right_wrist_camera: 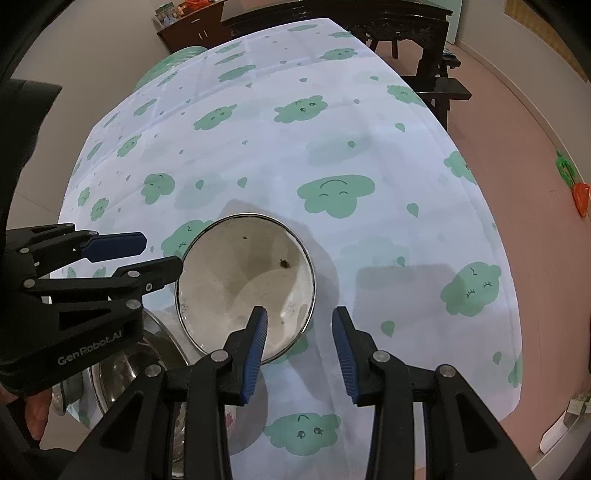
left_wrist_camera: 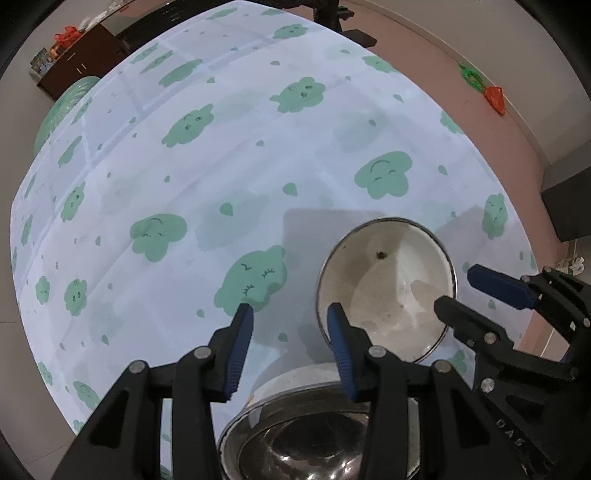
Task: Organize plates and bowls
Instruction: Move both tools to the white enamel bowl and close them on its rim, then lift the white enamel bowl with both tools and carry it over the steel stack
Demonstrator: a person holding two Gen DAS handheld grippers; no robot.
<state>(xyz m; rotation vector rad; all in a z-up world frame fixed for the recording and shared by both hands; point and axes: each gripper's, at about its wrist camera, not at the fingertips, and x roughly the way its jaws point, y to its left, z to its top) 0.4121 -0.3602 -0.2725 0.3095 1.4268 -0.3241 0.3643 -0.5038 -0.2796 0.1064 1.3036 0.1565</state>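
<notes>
A white enamel bowl [left_wrist_camera: 391, 295] [right_wrist_camera: 236, 277] with a dark rim and a dark speck inside rests on the cloud-print tablecloth [left_wrist_camera: 221, 166]. My left gripper [left_wrist_camera: 290, 314] points down at its left edge, open; the rim lies just inside the right pad, and the left pad is well clear of it. My right gripper [right_wrist_camera: 299, 317] is open astride the opposite rim, one finger over the bowl's inside and one outside. Each gripper shows in the other's view: right gripper [left_wrist_camera: 456, 290], left gripper [right_wrist_camera: 162, 253]. A steel bowl [left_wrist_camera: 295, 443] [right_wrist_camera: 122, 369] sits close below the left gripper.
Dark wooden furniture [right_wrist_camera: 406, 33] stands beyond the far end of the table. A dark cabinet [left_wrist_camera: 81, 62] is at the back left. Pink floor [right_wrist_camera: 517, 129] runs along the right side, with an orange and green toy [right_wrist_camera: 580, 195] on it. A hand [right_wrist_camera: 33, 417] shows at lower left.
</notes>
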